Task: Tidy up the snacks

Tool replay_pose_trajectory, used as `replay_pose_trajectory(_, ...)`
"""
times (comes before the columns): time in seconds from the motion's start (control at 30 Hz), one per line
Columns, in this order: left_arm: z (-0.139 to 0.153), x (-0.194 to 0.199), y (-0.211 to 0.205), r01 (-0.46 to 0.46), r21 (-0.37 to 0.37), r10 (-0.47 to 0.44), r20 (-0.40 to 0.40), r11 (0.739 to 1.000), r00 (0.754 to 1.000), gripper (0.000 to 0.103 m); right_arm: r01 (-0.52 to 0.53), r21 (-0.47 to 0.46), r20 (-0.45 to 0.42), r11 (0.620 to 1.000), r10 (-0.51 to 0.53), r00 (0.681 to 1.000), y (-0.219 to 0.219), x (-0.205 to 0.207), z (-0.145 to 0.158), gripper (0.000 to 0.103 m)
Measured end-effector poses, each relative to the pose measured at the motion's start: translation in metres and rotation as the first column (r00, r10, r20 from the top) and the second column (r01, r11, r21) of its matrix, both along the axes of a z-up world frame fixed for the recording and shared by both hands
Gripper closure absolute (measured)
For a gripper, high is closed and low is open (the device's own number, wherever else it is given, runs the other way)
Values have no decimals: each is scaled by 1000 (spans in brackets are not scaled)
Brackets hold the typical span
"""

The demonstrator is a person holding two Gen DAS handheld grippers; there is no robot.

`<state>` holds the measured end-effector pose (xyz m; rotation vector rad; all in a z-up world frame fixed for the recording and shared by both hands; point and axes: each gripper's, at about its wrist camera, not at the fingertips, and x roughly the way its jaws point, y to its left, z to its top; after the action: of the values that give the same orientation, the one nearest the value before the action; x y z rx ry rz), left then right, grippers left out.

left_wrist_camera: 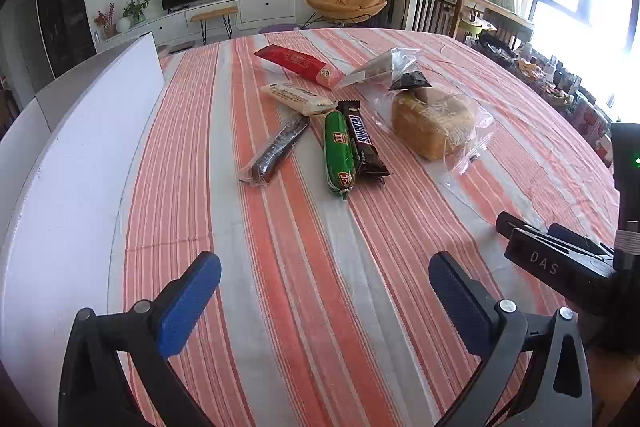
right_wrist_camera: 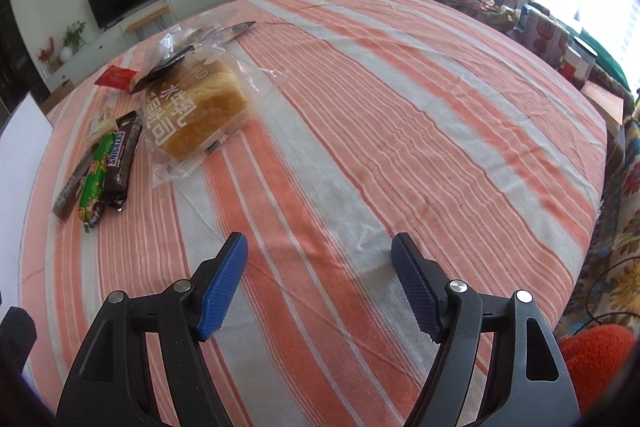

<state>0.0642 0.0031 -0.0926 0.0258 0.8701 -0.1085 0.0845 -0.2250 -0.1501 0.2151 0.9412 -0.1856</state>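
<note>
Snickers bar [left_wrist_camera: 363,139] lengthwise beside green sausage [left_wrist_camera: 338,155]

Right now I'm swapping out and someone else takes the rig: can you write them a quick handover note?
Left tongs: open, empty, over bare tablecloth.
Right tongs: open, empty, over cloth too.
Snacks lie in a loose cluster: bread, Snickers, green sausage, dark bar, cream pack, red pack, clear bag.
White board stands at the table's left edge.
Done: nothing looks sorted yet.
Left: pick up and arrange every snack.
</note>
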Motion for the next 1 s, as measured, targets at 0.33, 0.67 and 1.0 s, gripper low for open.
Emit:
replay_pose_trajectory(0.33, -37, 22, 17, -27, -26, 25, -71, 999, 997, 0, -17, -23, -11, 1000, 17, 1000, 6, 0, 0, 18)
replay_pose_trajectory(0.67, -39, 24, 9, -26, 34, 28, -76, 999, 997, 0, -22, -37, -19, 999, 21, 1000, 9, 0, 0, 17)
replay_pose_trajectory(1.0, -39, 25, 10, -26, 32, 29, -76, 999, 997, 0, -26, -41, -22, 999, 25, 999, 10, 0, -1, 16)
